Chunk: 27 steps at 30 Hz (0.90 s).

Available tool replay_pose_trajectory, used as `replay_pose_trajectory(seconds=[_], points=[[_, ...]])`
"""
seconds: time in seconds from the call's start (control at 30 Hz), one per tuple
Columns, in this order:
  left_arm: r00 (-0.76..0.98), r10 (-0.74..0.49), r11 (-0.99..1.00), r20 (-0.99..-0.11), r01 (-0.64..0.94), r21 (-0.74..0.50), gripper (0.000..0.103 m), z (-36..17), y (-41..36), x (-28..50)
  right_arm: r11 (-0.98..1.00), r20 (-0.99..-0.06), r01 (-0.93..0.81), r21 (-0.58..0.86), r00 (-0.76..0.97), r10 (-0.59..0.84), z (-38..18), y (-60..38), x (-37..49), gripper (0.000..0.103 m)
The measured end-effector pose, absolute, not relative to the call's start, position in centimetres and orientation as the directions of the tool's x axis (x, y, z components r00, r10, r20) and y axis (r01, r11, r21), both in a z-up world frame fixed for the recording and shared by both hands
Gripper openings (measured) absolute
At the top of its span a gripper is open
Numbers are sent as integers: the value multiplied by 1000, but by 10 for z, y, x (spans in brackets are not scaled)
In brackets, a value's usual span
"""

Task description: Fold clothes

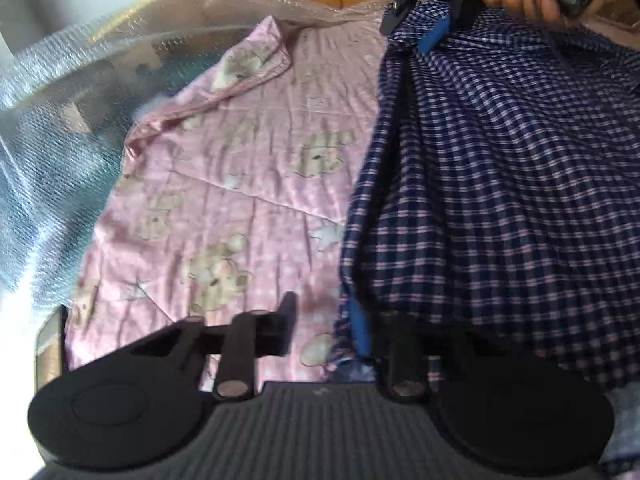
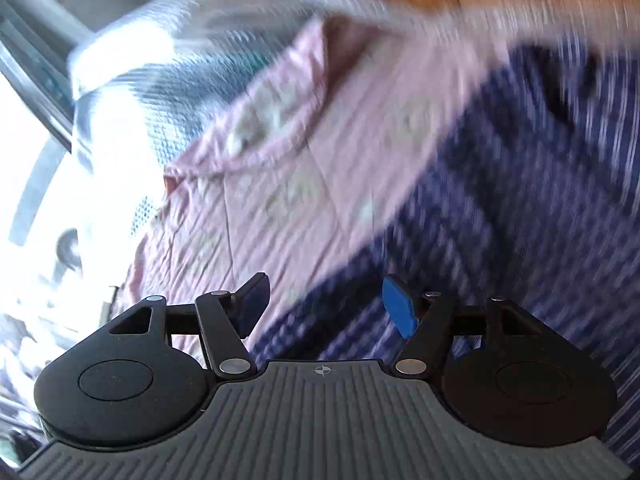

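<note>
Both tongs gape open: left tongs (image 1: 326, 322) at the checked shirt's (image 1: 500, 184) 6 o'clock edge, right tongs (image 2: 326, 308) over its hem. The shirt lies on the pink quilt (image 1: 240, 184); a closing pinch might snag quilt too.

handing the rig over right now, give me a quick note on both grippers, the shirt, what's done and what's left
Left gripper: open, its right finger against the near edge of the checked shirt.
Right gripper: open over the shirt's edge in its own blurred view; from the left view it sits at the shirt's far corner, grip unclear.
Shirt lies rumpled on the pink quilt, right of centre.
Done: no neat fold visible.
Left: spread it flat, fold it.
</note>
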<state>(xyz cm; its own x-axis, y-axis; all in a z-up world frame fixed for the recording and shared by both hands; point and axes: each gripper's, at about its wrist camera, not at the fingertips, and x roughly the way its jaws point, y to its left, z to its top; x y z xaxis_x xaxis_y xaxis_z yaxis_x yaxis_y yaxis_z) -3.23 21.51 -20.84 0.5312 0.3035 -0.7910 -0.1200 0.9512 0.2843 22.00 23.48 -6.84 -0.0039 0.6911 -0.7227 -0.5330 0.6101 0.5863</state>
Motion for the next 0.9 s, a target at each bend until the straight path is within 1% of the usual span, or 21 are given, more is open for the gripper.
replay_pose_trajectory(seconds=[0.07, 0.1, 0.13, 0.2, 0.23, 0.27, 0.3, 0.33, 0.37, 0.4, 0.43, 0.5, 0.53, 0.57, 0.63, 0.7, 0.77, 0.8, 0.83, 0.87, 0.9], points=[[539, 286, 957, -792, -121, 263, 34, -205, 216, -37, 631, -702, -415, 655, -27, 711, -91, 227, 226, 63], [544, 278, 960, -792, -119, 255, 45, -204, 215, -39, 636, -688, -361, 682, -20, 726, -100, 222, 230, 62], [549, 271, 961, -791, -113, 251, 53, -205, 212, -39, 634, -669, -317, 706, -3, 743, -106, 218, 233, 62], [557, 264, 963, -787, -102, 251, 53, -208, 206, -39, 630, -639, -237, 740, 46, 768, -112, 214, 240, 62], [558, 274, 959, -783, -100, 264, 51, -211, 204, -36, 637, -638, -218, 740, 74, 767, -112, 215, 242, 62], [564, 279, 958, -777, -103, 269, 47, -214, 202, -34, 643, -637, -198, 740, 102, 764, -112, 216, 245, 61], [567, 283, 956, -773, -108, 272, 16, -214, 202, -31, 653, -640, -175, 737, 133, 757, -112, 217, 246, 56], [558, 299, 951, -774, -112, 287, 2, -214, 201, -28, 661, -643, -148, 735, 156, 750, -114, 218, 247, 34], [558, 316, 945, -767, -111, 308, 2, -213, 200, -26, 676, -654, -138, 724, 175, 736, -113, 218, 247, 16], [580, 333, 934, -743, -97, 343, 2, -207, 195, -29, 690, -665, -127, 712, 193, 722, -112, 218, 247, 5], [604, 350, 919, -716, -72, 389, 2, -201, 188, -35, 703, -674, -117, 701, 212, 708, -111, 217, 246, 5], [654, 366, 868, -662, 17, 497, 2, -190, 168, -50, 700, -659, -150, 698, 248, 710, -93, 205, 241, 4], [667, 356, 848, -654, 62, 526, 2, -188, 159, -56, 699, -652, -173, 694, 263, 711, -84, 197, 237, 4], [670, 339, 836, -661, 108, 539, 2, -191, 151, -61, 709, -658, -188, 680, 269, 703, -78, 190, 235, 4], [663, 298, 824, -687, 185, 536, 3, -205, 135, -64, 758, -710, -222, 613, 267, 652, -78, 176, 233, 4], [637, 264, 818, -724, 249, 518, 4, -221, 123, -64, 797, -761, -242, 553, 243, 602, -96, 174, 236, 3], [633, 265, 791, -727, 289, 539, 2, -231, 115, -67, 775, -746, -263, 575, 220, 628, -106, 174, 241, 3], [634, 267, 787, -726, 291, 544, 2, -232, 116, -68, 780, -757, -293, 552, 216, 617, -102, 175, 243, 7], [623, 261, 799, -737, 289, 528, 3, -229, 120, -69, 785, -764, -314, 533, 219, 607, -96, 173, 243, 26], [612, 254, 812, -749, 286, 509, 6, -225, 124, -69, 782, -765, -329, 529, 214, 607, -90, 172, 244, 34], [599, 244, 829, -763, 279, 485, 12, -219, 129, -70, 776, -768, -344, 528, 198, 610, -83, 171, 245, 43]])
